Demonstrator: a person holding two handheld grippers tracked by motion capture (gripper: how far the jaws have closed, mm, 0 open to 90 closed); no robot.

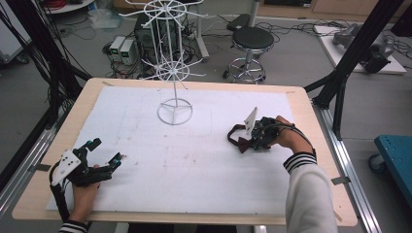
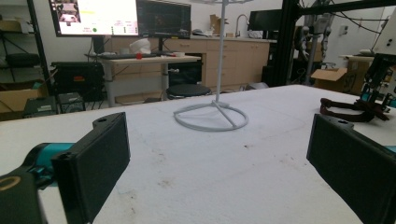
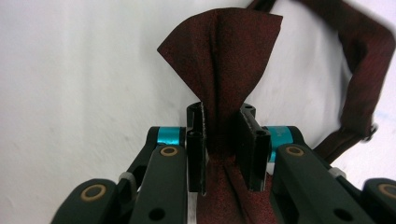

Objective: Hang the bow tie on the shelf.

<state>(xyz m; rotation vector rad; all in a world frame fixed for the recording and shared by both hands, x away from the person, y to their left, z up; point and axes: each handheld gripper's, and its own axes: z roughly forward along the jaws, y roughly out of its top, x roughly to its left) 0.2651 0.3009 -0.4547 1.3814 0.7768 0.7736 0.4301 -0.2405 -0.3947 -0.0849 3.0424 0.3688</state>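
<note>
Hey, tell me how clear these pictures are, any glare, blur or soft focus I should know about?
High view: even light, sharp enough, the white mat bright but not blown out. Left gripper view: the near black pads look soft, the white stand is crisper, and the monitor glares. Right gripper view: the dark red bow tie is sharp at the pads, its strap blurred, and the background is washed out white.

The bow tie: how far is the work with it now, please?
Done: the right gripper has shut on the dark red bow tie at its knot, with the tie on the white mat. In hand: that grip. Left: probably lifting it toward the white wire rack, whose hooks are bare. The left gripper waits open.
</note>
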